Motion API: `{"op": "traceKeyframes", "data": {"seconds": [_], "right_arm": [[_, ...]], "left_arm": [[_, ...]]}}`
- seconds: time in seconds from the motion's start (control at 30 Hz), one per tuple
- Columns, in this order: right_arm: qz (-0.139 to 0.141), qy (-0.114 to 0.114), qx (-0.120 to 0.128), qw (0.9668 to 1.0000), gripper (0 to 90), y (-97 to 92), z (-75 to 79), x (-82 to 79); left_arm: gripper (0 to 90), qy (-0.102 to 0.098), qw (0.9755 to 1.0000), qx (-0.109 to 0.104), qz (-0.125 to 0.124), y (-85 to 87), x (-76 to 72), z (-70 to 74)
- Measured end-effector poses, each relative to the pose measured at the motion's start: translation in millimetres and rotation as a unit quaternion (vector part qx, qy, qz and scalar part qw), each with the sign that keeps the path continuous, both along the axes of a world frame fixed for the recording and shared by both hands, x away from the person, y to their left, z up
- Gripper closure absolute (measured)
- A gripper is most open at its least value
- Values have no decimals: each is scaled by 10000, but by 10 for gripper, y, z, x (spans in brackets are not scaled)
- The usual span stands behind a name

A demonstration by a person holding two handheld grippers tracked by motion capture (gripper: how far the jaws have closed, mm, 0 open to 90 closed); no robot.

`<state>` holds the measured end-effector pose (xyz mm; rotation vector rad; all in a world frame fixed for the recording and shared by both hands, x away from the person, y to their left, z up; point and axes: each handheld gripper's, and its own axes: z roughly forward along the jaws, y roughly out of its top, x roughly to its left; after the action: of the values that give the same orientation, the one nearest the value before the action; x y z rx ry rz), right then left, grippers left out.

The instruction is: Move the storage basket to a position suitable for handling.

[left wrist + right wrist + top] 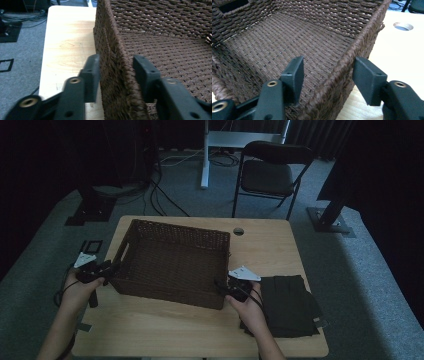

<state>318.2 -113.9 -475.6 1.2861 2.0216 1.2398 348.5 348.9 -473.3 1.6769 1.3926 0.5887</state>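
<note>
I see a light wooden table (200, 330) from above, with a dark brown, rectangular woven wicker basket (172, 262) sitting on its left-centre part. My left gripper (107, 268) is at the basket's left end wall, below the handle slot (122, 253). In the left gripper view, its two black jaws straddle that wall (112, 75), one outside over the table (65, 40) and one inside the basket; the outer jaw lies against the weave while the inner one stands a little off it, so the jaws are spread and not pinching. My right gripper (221, 287) is at the basket's near right corner. In the right gripper view, its jaws are spread wide across the basket's rim (352, 57), one over the woven floor and one outside above the table, both clear of the wicker. Just right of my right hand (250, 307), a folded pile of dark cloth (290, 302) lies on the table. Beyond the table stands a black folding chair (270, 172) on grey carpet (380, 270).
</note>
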Motion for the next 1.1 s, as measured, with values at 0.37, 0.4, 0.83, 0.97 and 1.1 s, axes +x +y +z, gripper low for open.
{"op": "traceKeyframes", "data": {"seconds": [0.37,0.4,0.83,0.97,1.1], "right_arm": [[-515,63,-118,9986,629,-6,11,10],[-526,76,-111,9985,636,-13,10,12],[-390,168,-186,9989,697,-107,38,14],[-355,174,-256,9989,702,-117,45,-27],[-339,176,-278,9989,704,-111,44,-72]], "left_arm": [[790,186,9997,-11,168,-151,-108,22],[790,190,9996,-80,192,-156,-130,17],[785,208,9993,-87,311,-264,-440,16],[784,189,9992,-170,308,-260,-514,4],[784,198,9994,-90,284,-259,-553,13]]}}
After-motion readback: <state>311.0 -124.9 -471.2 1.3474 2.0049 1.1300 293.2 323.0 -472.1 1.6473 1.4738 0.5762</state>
